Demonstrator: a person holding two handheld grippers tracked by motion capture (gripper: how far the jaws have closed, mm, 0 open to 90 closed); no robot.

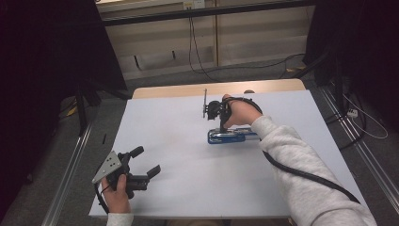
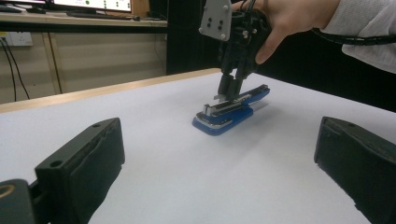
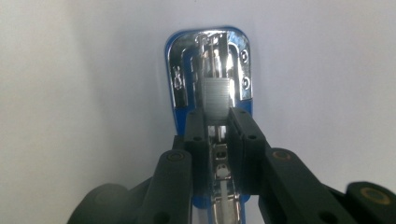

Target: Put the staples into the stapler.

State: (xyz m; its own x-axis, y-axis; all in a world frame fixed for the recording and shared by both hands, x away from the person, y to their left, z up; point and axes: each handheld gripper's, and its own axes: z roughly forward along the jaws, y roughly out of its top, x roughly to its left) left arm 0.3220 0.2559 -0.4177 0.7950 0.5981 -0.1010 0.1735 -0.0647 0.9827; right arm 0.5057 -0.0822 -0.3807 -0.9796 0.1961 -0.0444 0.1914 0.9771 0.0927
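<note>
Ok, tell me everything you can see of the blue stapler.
The blue stapler lies flat on the white table, apart from the edges. It has a blue base, seemingly plastic, with a shiny chrome plate at its front and a metal staple channel along the top. The right tool points down on it, narrow jaws straddling the channel.

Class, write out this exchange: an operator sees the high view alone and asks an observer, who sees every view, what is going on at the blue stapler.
Operator: What is between the jaws of the right gripper?
Observer: In the right gripper view they clamp a grey ribbed strip, seemingly a row of staples, over the stapler's chrome channel.
Operator: Is the stapler lifted off the table?
Observer: No. In the left gripper view its blue base lies flat on the white table, with the gripper coming straight down on its middle.
</note>
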